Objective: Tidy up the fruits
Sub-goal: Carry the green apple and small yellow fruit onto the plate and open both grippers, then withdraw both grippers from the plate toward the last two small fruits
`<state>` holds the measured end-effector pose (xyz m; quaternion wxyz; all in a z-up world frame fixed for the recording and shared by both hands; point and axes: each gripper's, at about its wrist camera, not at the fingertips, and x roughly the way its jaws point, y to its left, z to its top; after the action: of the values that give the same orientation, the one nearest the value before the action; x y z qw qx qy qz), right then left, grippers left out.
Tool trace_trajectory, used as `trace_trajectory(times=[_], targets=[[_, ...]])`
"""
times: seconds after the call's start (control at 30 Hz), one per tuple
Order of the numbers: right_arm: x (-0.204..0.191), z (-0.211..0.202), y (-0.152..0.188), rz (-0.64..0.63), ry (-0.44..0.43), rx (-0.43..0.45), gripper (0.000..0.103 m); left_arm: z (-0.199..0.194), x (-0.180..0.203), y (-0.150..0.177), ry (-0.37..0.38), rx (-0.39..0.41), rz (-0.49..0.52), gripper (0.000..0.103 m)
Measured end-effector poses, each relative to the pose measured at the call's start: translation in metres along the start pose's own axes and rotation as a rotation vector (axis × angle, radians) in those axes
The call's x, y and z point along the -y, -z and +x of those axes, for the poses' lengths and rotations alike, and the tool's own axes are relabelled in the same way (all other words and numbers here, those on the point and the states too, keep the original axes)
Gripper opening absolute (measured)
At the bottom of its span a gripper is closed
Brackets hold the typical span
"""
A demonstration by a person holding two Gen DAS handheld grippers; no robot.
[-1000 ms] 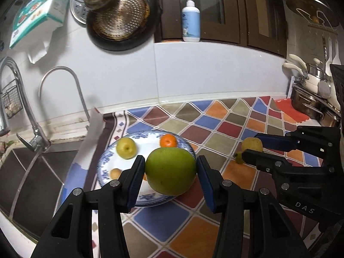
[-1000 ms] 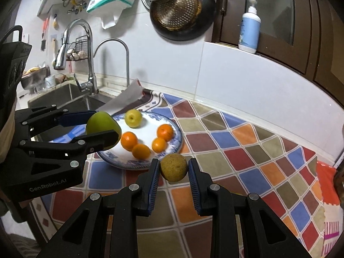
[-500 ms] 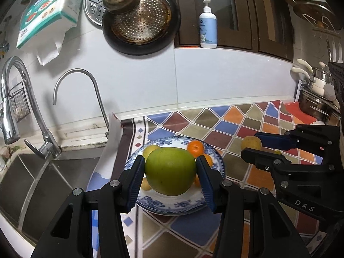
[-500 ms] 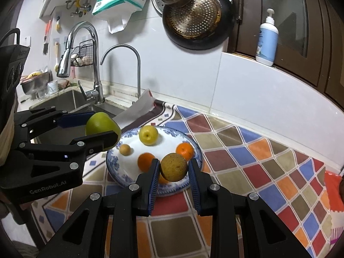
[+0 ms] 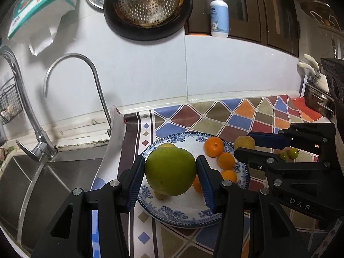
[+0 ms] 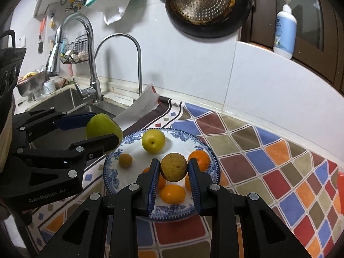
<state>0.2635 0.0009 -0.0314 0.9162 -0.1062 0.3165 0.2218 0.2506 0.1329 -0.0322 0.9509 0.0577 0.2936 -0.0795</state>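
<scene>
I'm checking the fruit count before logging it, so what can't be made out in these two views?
- Left wrist view: the large green apple in the left gripper hides part of the blue-patterned white plate and fruit behind it.
- Right wrist view: the brownish round fruit in the right gripper partly covers small oranges.
- Left wrist view: two tiny green fruits too small to identify.

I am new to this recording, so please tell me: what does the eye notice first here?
First, the big round green fruit gripped by the left gripper over the blue-patterned white plate. Next, the small brownish speckled fruit held by the right gripper above the same plate's oranges. Behind, a dark perforated pan hangs on the wall.
</scene>
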Motion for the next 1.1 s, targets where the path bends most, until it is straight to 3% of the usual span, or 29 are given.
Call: trace_trajectory(times=[0.73,0.83,1.1], targets=[[0.018,0.062,-0.001,0.043,-0.027,-0.068,0.028,0.060,-0.004,-0.002,0.044,-0.068,0.007,0.049],[0.020,0.062,-0.001,0.059,-0.029,-0.071,0.033,0.062,-0.005,-0.002,0.041,-0.082,-0.007,0.049],[0.024,0.043,-0.001,0.066,0.011,-0.044,0.035,0.035,-0.001,-0.009,-0.018,-0.003,0.000,0.063]])
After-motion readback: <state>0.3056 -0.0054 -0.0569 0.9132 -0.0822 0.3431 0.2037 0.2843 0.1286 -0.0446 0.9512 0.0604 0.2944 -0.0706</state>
